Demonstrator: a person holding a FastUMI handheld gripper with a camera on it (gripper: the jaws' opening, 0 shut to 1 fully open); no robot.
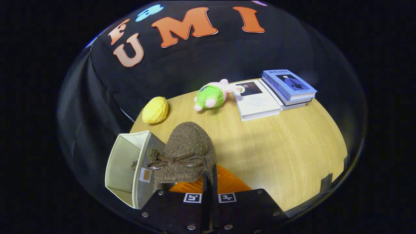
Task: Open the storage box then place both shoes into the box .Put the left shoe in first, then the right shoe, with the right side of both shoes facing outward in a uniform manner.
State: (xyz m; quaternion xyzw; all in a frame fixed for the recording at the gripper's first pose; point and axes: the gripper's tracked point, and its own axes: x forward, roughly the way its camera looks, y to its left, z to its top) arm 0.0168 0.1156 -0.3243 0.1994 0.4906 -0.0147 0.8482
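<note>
Gripper view: my gripper [209,182] is pinching 1 brown fuzzy shoe [187,152] by its edge. It hangs beside the open storage box [125,169], above the bench [286,143].

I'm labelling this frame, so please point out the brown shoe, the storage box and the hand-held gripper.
brown shoe [188,143]: gripper view, fuzzy toe top.
storage box [122,162]: gripper view, cream inner wall.
hand-held gripper [210,178]: gripper view, between its closed fingertips at the shoe's heel.

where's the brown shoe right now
In the gripper view, the brown shoe sits just ahead of the gripper, whose fingers are closed on its rear edge, right beside the open storage box.
</note>
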